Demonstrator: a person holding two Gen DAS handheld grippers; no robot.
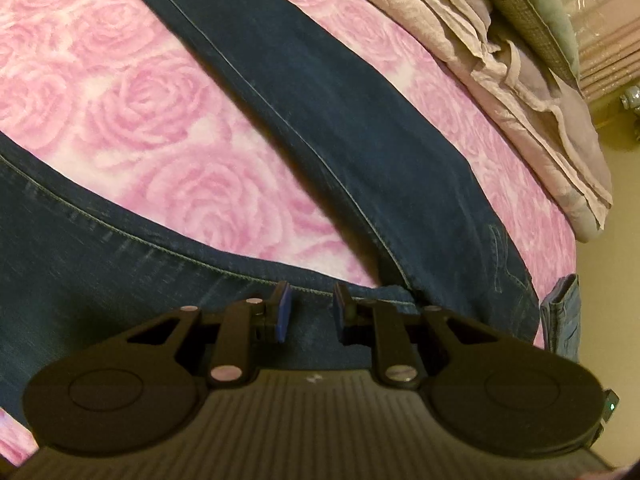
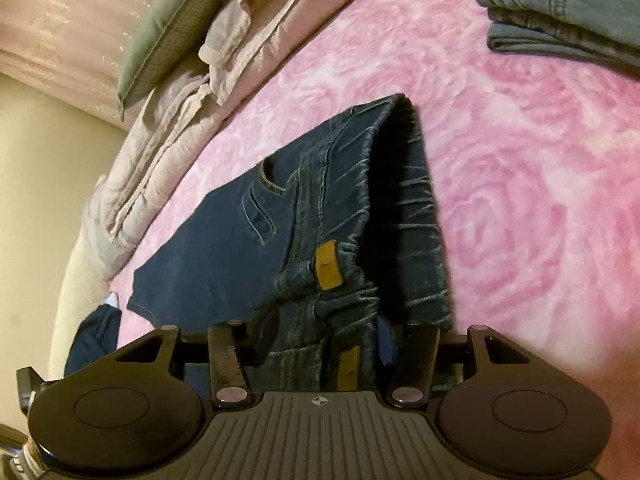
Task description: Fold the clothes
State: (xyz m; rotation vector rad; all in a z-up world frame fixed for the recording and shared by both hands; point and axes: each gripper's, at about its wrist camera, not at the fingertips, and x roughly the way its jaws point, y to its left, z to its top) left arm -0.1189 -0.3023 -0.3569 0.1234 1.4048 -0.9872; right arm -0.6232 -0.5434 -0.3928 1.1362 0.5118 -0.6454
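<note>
Here, left wrist view: left hand-held gripper (image 1: 308,312) hovering with pads apart, holding nothing, just over dark jeans (image 1: 320,112) lying spread on pink rose bed cover (image 1: 140,100). Might be grabbing cover too if dipping low.

Right wrist view: right hand-held gripper (image 2: 320,344) pinching waistband of dark jeans (image 2: 320,216), lifting it. Heavy cloth might be slipping out. Folded light jeans (image 2: 560,4) sitting well apart.

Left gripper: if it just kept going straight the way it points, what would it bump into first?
Most likely the dark jeans: the left gripper, fingers apart, sits right at their stitched edge. Beyond lies the pink rose blanket. Depth is hard to judge.
</note>
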